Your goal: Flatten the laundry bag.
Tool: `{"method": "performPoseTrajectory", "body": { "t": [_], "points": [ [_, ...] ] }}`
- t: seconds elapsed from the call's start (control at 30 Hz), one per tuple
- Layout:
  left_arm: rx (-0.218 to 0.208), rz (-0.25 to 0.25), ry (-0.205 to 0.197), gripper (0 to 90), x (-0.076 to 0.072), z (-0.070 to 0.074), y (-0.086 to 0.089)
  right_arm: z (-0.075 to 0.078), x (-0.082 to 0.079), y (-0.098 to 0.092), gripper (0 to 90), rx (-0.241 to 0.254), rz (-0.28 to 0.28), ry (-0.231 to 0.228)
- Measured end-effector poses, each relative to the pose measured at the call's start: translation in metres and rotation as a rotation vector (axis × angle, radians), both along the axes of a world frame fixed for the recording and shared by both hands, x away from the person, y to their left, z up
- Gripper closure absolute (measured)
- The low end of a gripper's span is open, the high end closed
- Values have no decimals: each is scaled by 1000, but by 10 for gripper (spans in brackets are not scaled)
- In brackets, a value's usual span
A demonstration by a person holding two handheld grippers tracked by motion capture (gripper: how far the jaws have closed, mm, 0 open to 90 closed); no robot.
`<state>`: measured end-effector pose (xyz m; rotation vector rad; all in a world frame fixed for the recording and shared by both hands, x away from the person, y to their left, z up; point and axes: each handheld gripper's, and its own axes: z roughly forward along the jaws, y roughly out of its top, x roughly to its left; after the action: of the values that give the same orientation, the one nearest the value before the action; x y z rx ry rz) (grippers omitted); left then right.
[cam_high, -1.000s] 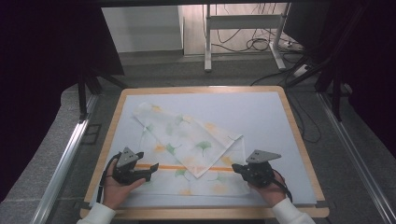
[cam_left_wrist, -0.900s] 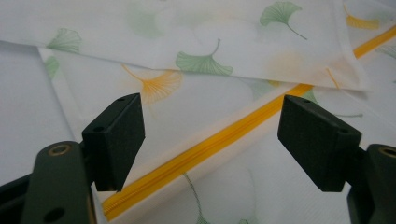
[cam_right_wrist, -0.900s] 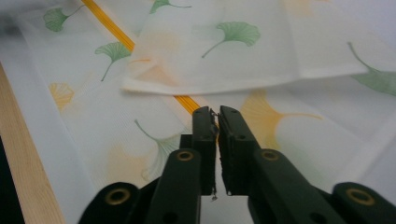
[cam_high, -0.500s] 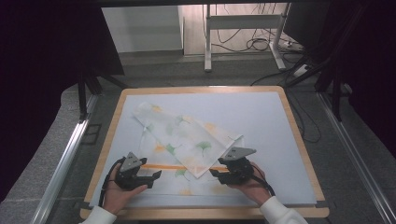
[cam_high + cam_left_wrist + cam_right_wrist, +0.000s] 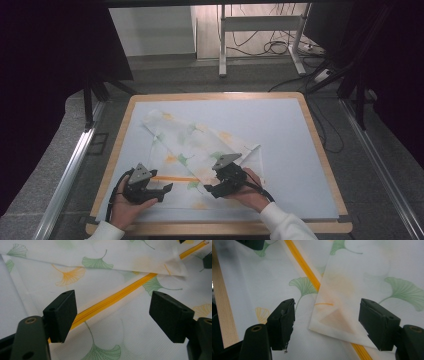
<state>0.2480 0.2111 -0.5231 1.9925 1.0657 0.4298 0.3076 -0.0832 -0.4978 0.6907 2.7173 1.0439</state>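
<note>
A white cloth printed with green and orange ginkgo leaves lies partly folded on the pale blue mat. An orange stripe crosses its near part. My left gripper rests at the cloth's near left and is open, and the stripe runs between its jaws. My right gripper sits close to its right, pointing left. Its jaws have just been opening and now stand open. A folded-over corner of the cloth lies loose between them on the lower layer.
The mat sits in a wooden-rimmed table. Beyond the far edge are a grey floor, white table legs and cables. The right half of the mat is bare.
My right gripper slid left toward the left gripper, bringing the cloth's right corner over onto the cloth, and its jaws went from shut to open. The left gripper stayed put.
</note>
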Motion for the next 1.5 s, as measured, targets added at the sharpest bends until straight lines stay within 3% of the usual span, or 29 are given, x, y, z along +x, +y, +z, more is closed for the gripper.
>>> {"method": "performPoseTrajectory", "body": {
  "t": [0.33, 0.47, 0.53, 0.57, 0.8, 0.97, 1.03, 1.33, 1.5],
  "points": [
    [-2, 9, -13, 225, 0, 1, 2, -16, 6, 10, 285, -91, 8, 23],
    [3, 8, -10, 224, 0, 0, 2, -21, 8, 11, 322, -123, -6, 25],
    [2, 9, -10, 224, 0, 1, 2, -22, 8, 10, 366, -135, -13, 11],
    [3, 10, -9, 223, 0, 0, 2, -21, 8, 10, 441, -144, -21, -4],
    [8, 10, -2, 222, 1, 0, 2, -20, 10, 7, 610, -159, -44, -29],
    [10, 9, 1, 222, 1, -1, 1, -19, 13, 5, 800, -132, -49, -34],
    [14, 8, -1, 222, 1, -1, 1, -18, 14, 4, 831, -126, -50, -36],
    [19, 7, 1, 222, 2, -2, 1, -10, 14, 0, 851, -74, -51, -43],
    [21, 5, 3, 222, 2, -2, 2, 4, 20, -10, 854, -18, -77, -54]
  ]
}}
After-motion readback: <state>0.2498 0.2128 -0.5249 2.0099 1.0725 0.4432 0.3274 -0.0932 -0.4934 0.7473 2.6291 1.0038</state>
